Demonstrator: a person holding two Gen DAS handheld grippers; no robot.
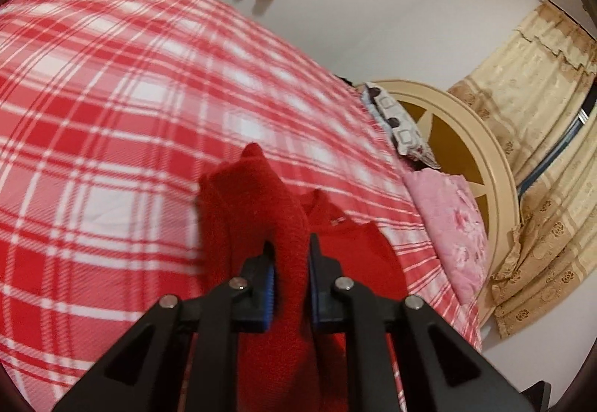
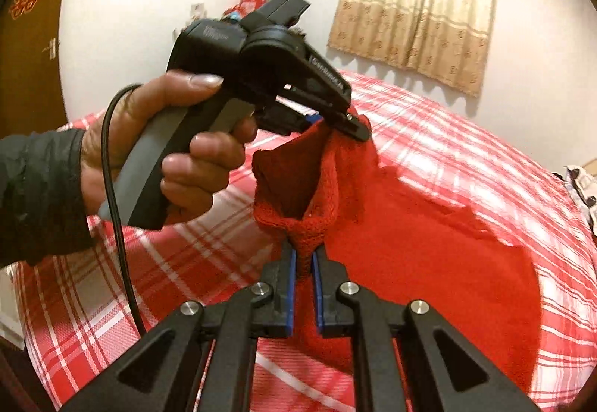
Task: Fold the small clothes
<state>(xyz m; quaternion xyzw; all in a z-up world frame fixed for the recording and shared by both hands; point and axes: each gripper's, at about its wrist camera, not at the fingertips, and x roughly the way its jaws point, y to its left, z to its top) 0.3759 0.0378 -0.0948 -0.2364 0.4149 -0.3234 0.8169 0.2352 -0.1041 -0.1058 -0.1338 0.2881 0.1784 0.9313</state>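
Note:
A small red knitted garment [image 2: 429, 244] lies spread on the red-and-white checked bedspread [image 2: 466, 151], with one edge lifted off it. My right gripper [image 2: 304, 251] is shut on a bunched fold of that edge. Farther along the same edge, my left gripper [image 2: 347, 125], held in a person's hand [image 2: 149, 151], is shut on the cloth too. In the left wrist view the left gripper [image 1: 291, 251] pinches a thick roll of the red garment [image 1: 253, 203], which hangs raised over the bedspread [image 1: 112, 95].
A pink flowered blanket [image 1: 451, 225] and a patterned pillow [image 1: 399, 125] lie at the bed's head by a cream round headboard [image 1: 485, 158]. Beige curtains [image 2: 418, 2] hang on the white wall. A black cable [image 2: 115, 225] trails from the left tool.

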